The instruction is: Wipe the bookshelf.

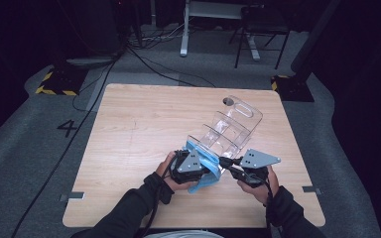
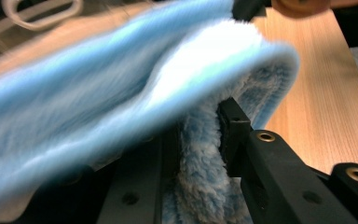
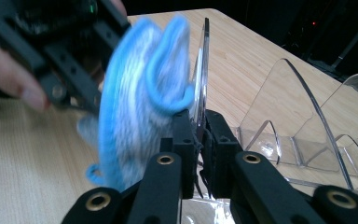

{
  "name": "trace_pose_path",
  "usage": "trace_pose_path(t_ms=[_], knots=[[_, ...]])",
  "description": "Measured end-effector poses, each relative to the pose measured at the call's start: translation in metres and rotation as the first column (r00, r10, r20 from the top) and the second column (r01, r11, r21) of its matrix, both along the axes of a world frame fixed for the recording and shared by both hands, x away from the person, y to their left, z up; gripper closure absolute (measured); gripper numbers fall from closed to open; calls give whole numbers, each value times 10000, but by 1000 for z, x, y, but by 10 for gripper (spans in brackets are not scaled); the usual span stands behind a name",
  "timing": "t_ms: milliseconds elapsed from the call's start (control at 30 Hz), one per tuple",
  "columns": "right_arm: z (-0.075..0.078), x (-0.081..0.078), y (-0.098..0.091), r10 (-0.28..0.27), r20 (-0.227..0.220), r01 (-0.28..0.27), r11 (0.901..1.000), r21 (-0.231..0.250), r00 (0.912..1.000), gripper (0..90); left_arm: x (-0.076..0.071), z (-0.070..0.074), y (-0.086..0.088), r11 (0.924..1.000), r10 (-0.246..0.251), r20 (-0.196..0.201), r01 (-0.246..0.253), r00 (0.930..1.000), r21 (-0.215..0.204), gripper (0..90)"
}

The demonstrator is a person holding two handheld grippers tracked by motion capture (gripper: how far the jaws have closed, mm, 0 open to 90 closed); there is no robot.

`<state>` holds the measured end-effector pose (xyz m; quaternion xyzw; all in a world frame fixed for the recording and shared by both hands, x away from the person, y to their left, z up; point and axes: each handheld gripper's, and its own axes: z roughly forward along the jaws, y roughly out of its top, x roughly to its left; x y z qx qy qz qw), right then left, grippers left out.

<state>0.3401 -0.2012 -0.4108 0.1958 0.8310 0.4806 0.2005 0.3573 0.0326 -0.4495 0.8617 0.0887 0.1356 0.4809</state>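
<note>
High view: left gripper (image 1: 209,168) clenched on the blue cloth (image 1: 204,179), pressed against the clear organizer's (image 1: 230,126) near wall, which the right gripper (image 1: 226,163) pinches.

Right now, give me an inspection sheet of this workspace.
Surface: wooden table, with a round hole near its far edge.
Job's things: clear plastic organizer lying with its dividers toward the person; blue cloth against its near end panel.
Clutter: nothing seen.
Grippers: left gripper shut on the blue cloth; right gripper shut on the organizer's clear end panel.
Cables: black cables on the floor.
Surroundings: grey carpet, dark room, chair.
</note>
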Motion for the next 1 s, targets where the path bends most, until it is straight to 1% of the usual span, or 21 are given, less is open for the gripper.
trace_pose_path(t_ms=[33, 67, 100, 133, 167, 200, 233, 267, 333, 433, 467, 500, 533, 600, 667, 700, 767, 833, 867, 933, 1000], knots=[[0, 0, 0, 26, 3, -26, 10000, 6, 10000, 852, -1, -4, -2, 9998, 4, -7, -4, 10000, 223, 747], [0, 0, -1, 26, 9, -26, 10000, 10, 10000, 850, -1, -9, -4, 9984, -80, -1, 80, 10000, 553, 747], [0, 0, -1, 49, 51, -48, 10000, -87, 10000, 834, -1, -9, -4, 9984, -80, -1, 80, 10000, 553, 745], [0, 0, -1, 49, 51, -48, 10000, -87, 10000, 834, -1, -11, -4, 9975, -119, -20, 120, 9999, 703, 745], [1, -1, -1, 72, 69, -71, 9999, -132, 10000, 766, -1, -11, -2, 9969, -115, 27, 113, 9999, 782, 743], [1, -2, -2, 70, 58, -69, 9999, -142, 10000, 725, -2, -10, 2, 9967, -79, 39, 76, 10000, 813, 740], [3, -4, -5, 37, 76, -37, 9999, -100, 10000, 693, -2, -8, 6, 9967, -18, 9, 17, 10000, 810, 740], [4, -7, -10, 74, 72, -74, 10000, -17, 9999, 677, -3, -6, 14, 9967, 28, 0, -28, 10000, 806, 738], [8, -12, -22, 120, 220, -126, 9996, 256, 9997, 657, -3, -6, 27, 9956, 280, -17, -277, 9996, 890, 738], [12, -15, -41, -335, 280, 321, 9983, 483, 9990, 654, -1, -10, 48, 9906, 766, -270, -730, 9967, 1156, 738], [11, -14, -46, -553, 200, 543, 9974, 481, 9983, 654, 0, -12, 60, 9882, 1040, -437, -983, 9936, 1179, 738], [11, -14, -46, -553, 200, 543, 9974, 481, 9983, 654, 0, -12, 60, 9882, 1040, -437, -983, 9936, 1179, 738], [4, -10, -54, -907, 126, 903, 9955, 298, 9958, 657, 0, -13, 64, 9873, 1139, -548, -1069, 9920, 1174, 738], [-5, -5, -59, -1209, -50, 1209, 9926, 111, 9927, 658, -2, -16, 72, 9860, 1290, -725, -1201, 9890, 1160, 737], [-16, 1, -60, -1466, -68, 1465, 9890, -185, 9892, 655, -3, -19, 81, 9852, 1364, -927, -1253, 9863, 1166, 734], [-24, 6, -60, -1459, -121, 1454, 9888, -348, 9892, 645, -4, -21, 84, 9841, 1434, -1047, -1306, 9841, 1203, 731], [-35, 13, -58, -1306, -325, 1292, 9907, -423, 9909, 622, -5, -24, 88, 9821, 1507, -1237, -1342, 9808, 1323, 725], [-41, 15, -54, -1299, -364, 1278, 9903, -550, 9909, 616, -6, -28, 93, 9815, 1574, -1397, -1392, 9776, 1315, 718], [-45, 17, -52, -1302, -376, 1276, 9897, -649, 9908, 616, -7, -30, 95, 9805, 1656, -1500, -1464, 9747, 1308, 710], [-51, 21, -48, -1393, -559, 1354, 9884, -681, 9887, 614, -8, -33, 98, 9789, 1727, -1647, -1507, 9711, 1377, 704], [-53, 22, -47, -1474, -538, 1433, 9870, -727, 9876, 615, -9, -35, 99, 9784, 1734, -1723, -1497, 9697, 1425, 699]])
